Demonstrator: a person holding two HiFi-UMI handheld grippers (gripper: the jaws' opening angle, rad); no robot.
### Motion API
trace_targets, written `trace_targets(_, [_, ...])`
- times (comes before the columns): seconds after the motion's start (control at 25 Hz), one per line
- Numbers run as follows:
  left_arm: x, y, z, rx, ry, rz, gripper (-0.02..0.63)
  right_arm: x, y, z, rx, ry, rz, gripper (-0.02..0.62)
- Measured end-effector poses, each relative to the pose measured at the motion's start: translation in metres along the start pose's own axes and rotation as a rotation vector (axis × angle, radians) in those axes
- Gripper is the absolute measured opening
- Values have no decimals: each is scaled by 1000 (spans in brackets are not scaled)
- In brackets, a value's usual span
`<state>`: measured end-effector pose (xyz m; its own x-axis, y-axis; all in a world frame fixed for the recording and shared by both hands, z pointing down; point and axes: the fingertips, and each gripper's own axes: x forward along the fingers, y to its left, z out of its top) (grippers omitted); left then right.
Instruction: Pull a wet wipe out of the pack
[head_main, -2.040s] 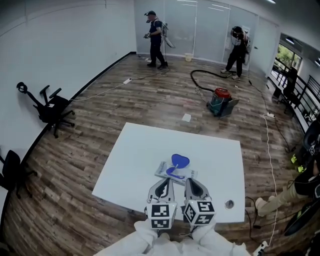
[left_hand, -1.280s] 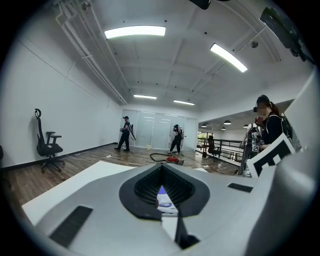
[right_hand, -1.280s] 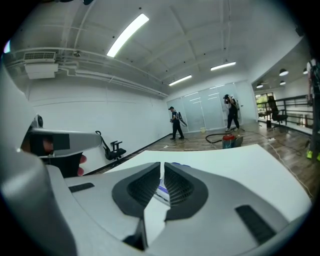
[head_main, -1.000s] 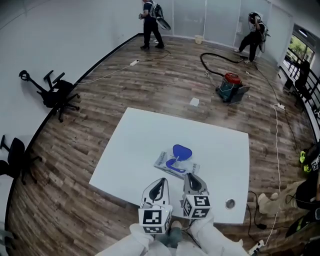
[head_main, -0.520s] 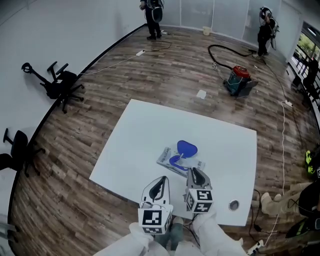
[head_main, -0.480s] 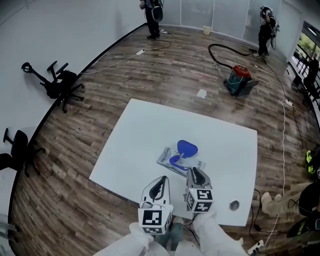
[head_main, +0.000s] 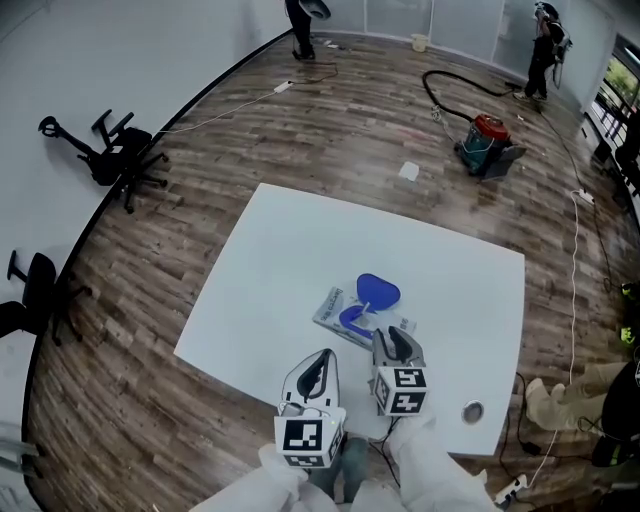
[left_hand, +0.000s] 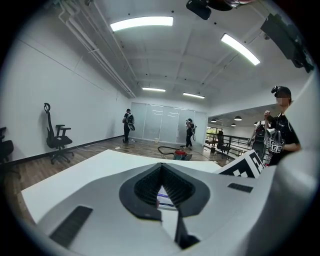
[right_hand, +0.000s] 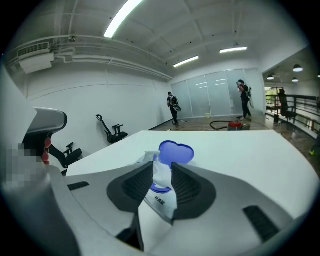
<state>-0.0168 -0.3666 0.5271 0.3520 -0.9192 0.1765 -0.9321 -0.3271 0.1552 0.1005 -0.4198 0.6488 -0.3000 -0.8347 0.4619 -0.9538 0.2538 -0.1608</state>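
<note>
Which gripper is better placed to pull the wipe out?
Right gripper: its jaws are closed on the wet wipe sticking from the pack. Left gripper sits shut, short of the pack.

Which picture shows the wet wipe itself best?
The right gripper view: the wet wipe stands white between its jaws, before the blue lid. The head view shows only the pack; the left gripper view, a sliver of pack.

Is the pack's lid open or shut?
Open: the blue lid stands flipped up above the pack, and a wipe sticks out of it.
</note>
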Motion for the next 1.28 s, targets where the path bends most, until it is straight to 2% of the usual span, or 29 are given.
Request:
trace_targets(0.48, [12,16,-12,-23,19,50,0,20,-3,-24,0,108,12,97])
trace_targets(0.8, [21,25,-13,-38,28,65,0,33,-2,-23,-8,167,17,97])
trace_targets(1.04, [23,28,-17,-48,34,73,0,34,-2,-27,-28,177,8,95])
trace_targets(1.28, [26,26,-22,-59,44,70,0,32,-4,-29,-62,180,-18,49])
